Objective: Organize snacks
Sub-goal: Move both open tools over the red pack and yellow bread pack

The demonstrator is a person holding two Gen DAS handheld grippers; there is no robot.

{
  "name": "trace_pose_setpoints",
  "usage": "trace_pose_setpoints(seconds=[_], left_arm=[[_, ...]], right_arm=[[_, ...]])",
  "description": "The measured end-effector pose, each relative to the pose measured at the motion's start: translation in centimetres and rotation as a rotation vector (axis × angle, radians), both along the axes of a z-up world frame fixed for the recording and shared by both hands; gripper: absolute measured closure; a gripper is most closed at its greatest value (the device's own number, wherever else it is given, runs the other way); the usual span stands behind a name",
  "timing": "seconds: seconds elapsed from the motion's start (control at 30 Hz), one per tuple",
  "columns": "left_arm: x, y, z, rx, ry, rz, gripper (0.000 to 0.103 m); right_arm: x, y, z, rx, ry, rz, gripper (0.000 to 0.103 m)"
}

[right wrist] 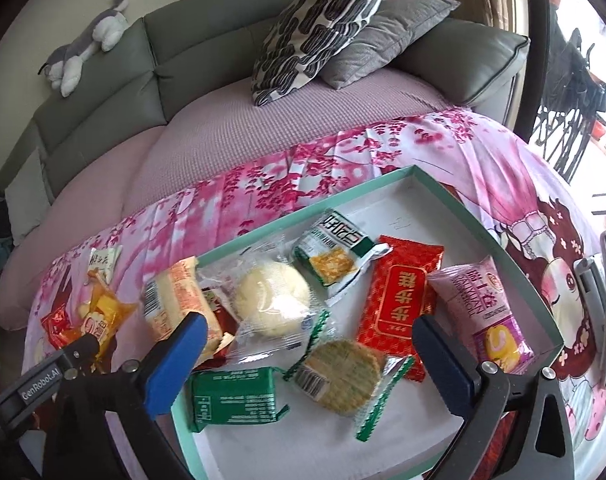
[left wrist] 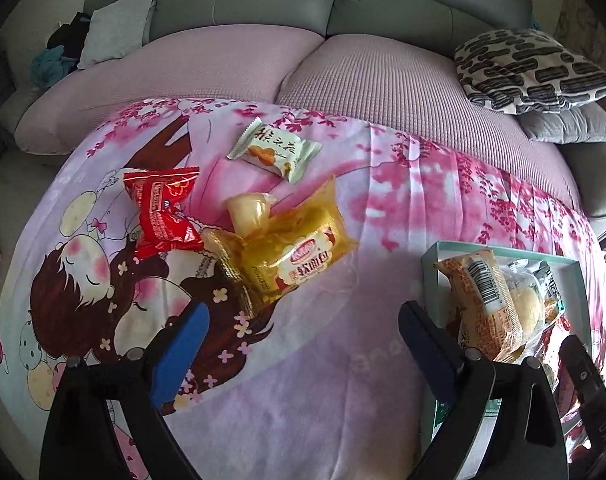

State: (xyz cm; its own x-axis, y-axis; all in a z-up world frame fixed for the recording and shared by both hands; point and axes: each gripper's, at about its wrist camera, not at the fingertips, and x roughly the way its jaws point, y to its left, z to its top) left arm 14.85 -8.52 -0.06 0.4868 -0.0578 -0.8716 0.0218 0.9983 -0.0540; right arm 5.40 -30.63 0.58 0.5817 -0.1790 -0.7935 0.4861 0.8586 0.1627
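Observation:
My left gripper (left wrist: 303,316) stands open over the cartoon-print sheet with nothing between its fingers. Beyond it lie a yellow bread packet (left wrist: 291,248), a jelly cup (left wrist: 249,210), a red packet (left wrist: 161,210) and a pale green packet (left wrist: 275,150). My right gripper (right wrist: 309,324) hangs open above the teal box (right wrist: 483,232). Inside the box lie a wrapped bun (right wrist: 273,300), a round cracker packet (right wrist: 343,376), a dark green packet (right wrist: 235,398), a red packet (right wrist: 399,300), a pink packet (right wrist: 491,316) and a green-white packet (right wrist: 335,256). An orange packet (right wrist: 179,300) leans over the box's left rim.
The sheet (left wrist: 343,400) covers a low surface in front of a grey sofa with a pink cover (left wrist: 383,80). A black-and-white pillow (right wrist: 319,28) and a grey one (right wrist: 391,36) lie on the sofa, and a plush toy (right wrist: 83,48) rests on its back.

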Motion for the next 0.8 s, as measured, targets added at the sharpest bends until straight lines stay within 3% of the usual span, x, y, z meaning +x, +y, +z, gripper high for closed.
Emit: trace_pose_setpoints(seconds=[0.5,0.8], left_arm=[[0.2,8.5,2.3,0.060,-0.061,0.174,0.007],[0.1,13.4,1.9,0.065,-0.047,0.267,0.007]], right_arm=[[2.1,8.4,1.6,-0.055,-0.080,0.236,0.000],[4.0,15.2,0.4,-0.064,-0.047,0.397,0.000]])
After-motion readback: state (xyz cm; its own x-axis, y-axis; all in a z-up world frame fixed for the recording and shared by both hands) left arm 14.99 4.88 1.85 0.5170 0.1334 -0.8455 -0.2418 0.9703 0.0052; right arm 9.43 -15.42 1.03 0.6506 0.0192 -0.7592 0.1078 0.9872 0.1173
